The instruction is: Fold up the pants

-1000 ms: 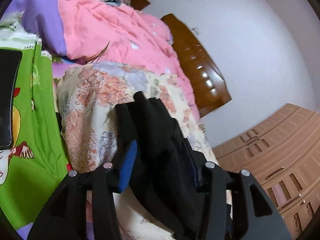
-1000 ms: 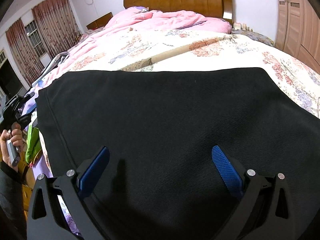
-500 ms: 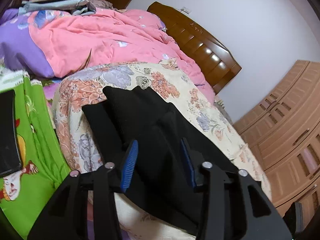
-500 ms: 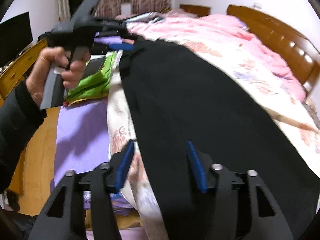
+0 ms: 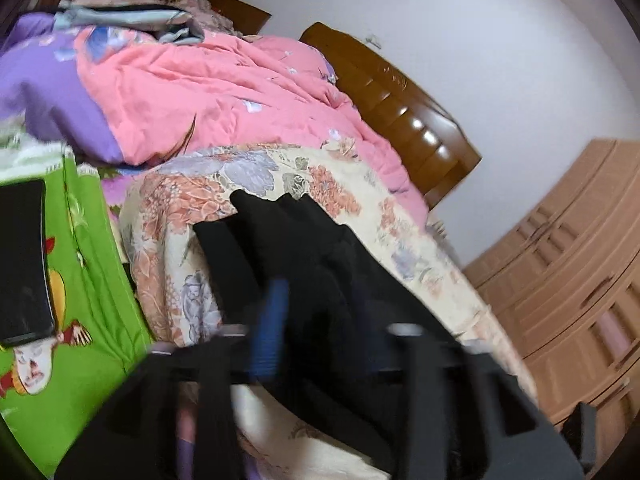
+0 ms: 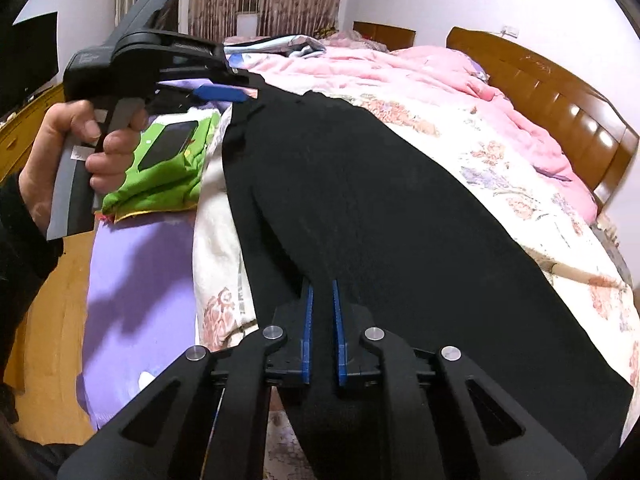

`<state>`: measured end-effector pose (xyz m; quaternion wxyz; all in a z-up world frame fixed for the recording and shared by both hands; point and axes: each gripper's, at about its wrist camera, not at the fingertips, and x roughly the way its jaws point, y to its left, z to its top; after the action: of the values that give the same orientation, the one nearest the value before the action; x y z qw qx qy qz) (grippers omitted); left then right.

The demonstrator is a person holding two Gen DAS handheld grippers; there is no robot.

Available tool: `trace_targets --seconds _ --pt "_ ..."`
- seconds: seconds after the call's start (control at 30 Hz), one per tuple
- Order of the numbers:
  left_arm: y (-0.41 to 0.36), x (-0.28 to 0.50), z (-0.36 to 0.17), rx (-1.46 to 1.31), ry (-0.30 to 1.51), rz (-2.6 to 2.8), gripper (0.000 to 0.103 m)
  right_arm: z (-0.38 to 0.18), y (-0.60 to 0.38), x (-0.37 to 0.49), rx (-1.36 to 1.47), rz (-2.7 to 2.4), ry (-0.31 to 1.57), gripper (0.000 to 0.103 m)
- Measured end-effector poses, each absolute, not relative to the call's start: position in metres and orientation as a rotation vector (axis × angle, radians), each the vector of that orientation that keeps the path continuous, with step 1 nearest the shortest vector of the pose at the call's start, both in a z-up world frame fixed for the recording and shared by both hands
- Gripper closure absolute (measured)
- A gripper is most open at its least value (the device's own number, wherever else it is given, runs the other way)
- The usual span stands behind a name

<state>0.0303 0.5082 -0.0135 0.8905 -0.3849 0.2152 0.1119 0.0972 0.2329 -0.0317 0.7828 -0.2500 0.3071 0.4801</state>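
Black pants [image 6: 380, 200] lie lengthwise on the floral bedspread [image 6: 500, 152], one long edge near the bed's side. My right gripper [image 6: 322, 292] is shut on the pants' near edge. My left gripper [image 6: 244, 92] holds the far end of the pants, a blue pad [image 6: 218, 94] on the cloth. In the left wrist view the left gripper [image 5: 320, 296] is blurred, its jaws closed around bunched black pants [image 5: 304, 240].
A pink quilt [image 5: 224, 92] is heaped at the head of the bed by a wooden headboard [image 5: 404, 108]. A green cloth [image 5: 88, 280] with a dark phone [image 5: 24, 260] lies beside the bed. A wooden wardrobe [image 5: 576, 272] stands on the right.
My right gripper swung to the pants' near edge and closed on it. My left gripper narrowed on the bunched far end and its view shifted.
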Motion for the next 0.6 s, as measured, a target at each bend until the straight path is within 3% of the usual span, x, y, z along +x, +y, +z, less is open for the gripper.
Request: trace_targets --seconds 0.17,0.27,0.3,0.33,0.4,0.6 --pt "0.503 0.048 -0.009 -0.768 0.496 0.216 0.047 -0.022 0.226 0.098 -0.496 1.031 0.639 0.093" --pt "0.501 0.064 -0.011 -0.752 0.546 0.236 0.058 -0.017 0.223 0.098 -0.479 1.034 0.629 0.093" --pt "0.501 0.07 -0.011 -0.737 0.569 0.266 0.065 -0.017 0.223 0.098 -0.478 1.034 0.627 0.093" --pt "0.502 0.072 -0.012 -0.733 0.58 0.287 0.081 -0.017 0.222 0.098 -0.477 1.036 0.628 0.093" --pt "0.507 0.075 -0.013 -0.745 0.602 0.329 0.099 -0.017 0.221 0.097 -0.473 1.035 0.626 0.093" --pt "0.504 0.062 0.008 -0.682 0.554 0.345 0.099 -0.012 0.217 0.098 -0.458 1.033 0.62 0.093"
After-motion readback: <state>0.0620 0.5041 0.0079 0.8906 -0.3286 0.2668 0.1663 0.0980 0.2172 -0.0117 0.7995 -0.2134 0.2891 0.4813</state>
